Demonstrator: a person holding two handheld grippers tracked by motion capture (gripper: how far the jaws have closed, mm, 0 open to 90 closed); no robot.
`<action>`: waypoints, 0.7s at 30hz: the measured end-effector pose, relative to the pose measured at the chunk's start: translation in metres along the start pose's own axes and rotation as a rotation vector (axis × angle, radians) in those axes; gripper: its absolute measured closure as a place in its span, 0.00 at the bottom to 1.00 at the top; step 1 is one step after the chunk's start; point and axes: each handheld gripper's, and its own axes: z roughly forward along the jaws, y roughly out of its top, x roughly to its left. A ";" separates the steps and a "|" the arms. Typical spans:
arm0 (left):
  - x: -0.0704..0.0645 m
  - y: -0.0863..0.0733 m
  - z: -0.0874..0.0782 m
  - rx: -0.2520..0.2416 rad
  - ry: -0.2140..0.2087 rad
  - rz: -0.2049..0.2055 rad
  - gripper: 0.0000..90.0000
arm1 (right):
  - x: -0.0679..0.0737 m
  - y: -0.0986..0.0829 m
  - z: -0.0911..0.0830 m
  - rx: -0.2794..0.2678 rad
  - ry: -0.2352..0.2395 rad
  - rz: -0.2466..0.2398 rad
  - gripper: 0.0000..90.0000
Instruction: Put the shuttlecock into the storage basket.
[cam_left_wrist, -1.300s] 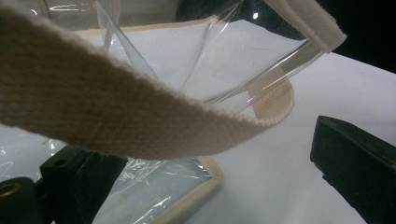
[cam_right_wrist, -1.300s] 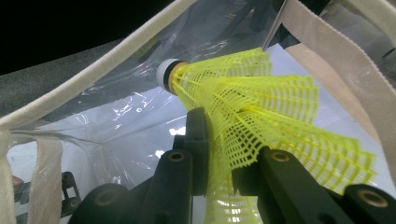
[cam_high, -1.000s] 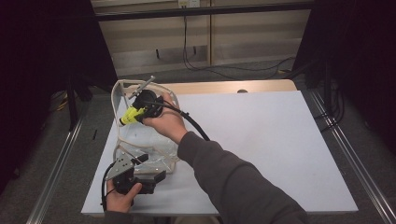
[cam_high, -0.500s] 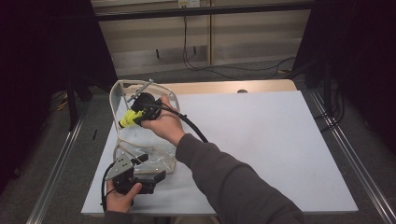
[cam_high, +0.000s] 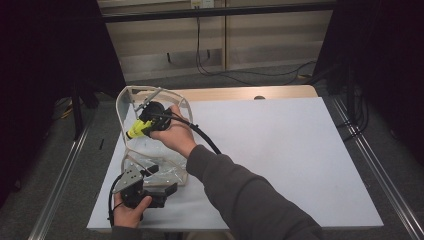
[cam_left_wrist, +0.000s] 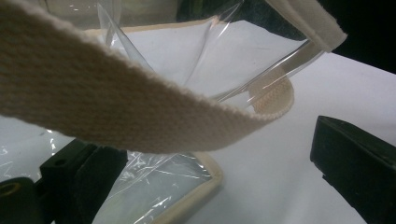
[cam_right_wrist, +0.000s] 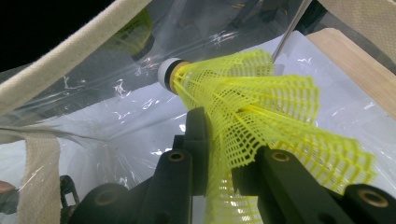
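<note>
A clear plastic bag (cam_high: 156, 156) with beige canvas trim stands open at the table's left. My right gripper (cam_high: 143, 124) reaches into its mouth, shut on the mesh skirt of a yellow shuttlecock (cam_high: 135, 130). In the right gripper view the shuttlecock (cam_right_wrist: 261, 107) is pinched between the jaws of my right gripper (cam_right_wrist: 224, 154), white cork tip pointing into the bag (cam_right_wrist: 116, 112). My left gripper (cam_high: 162, 180) is at the bag's near edge. In the left gripper view it (cam_left_wrist: 210, 144) stands open, jaws wide apart, with the bag's trimmed corner (cam_left_wrist: 205, 182) between them and a beige strap (cam_left_wrist: 116, 102) crossing above.
The white table top (cam_high: 280, 150) stretches to the right of the bag. A wooden strip (cam_high: 240, 93) runs along its far edge. Metal rails (cam_high: 370, 160) flank the table. Cables (cam_high: 240, 75) lie on the floor behind.
My right hand has drifted slightly left and down with the shuttlecock, deeper into the bag's mouth. The left gripper has stayed put.
</note>
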 end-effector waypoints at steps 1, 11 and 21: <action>0.000 0.000 0.000 0.000 -0.002 0.000 0.04 | 0.000 0.000 0.001 -0.001 0.002 0.001 0.88; 0.001 0.000 -0.001 0.009 -0.003 0.012 0.04 | 0.004 -0.002 0.009 0.013 0.007 0.000 0.88; 0.001 0.000 -0.001 0.009 -0.004 0.007 0.04 | 0.003 -0.004 0.016 0.022 0.015 0.005 0.88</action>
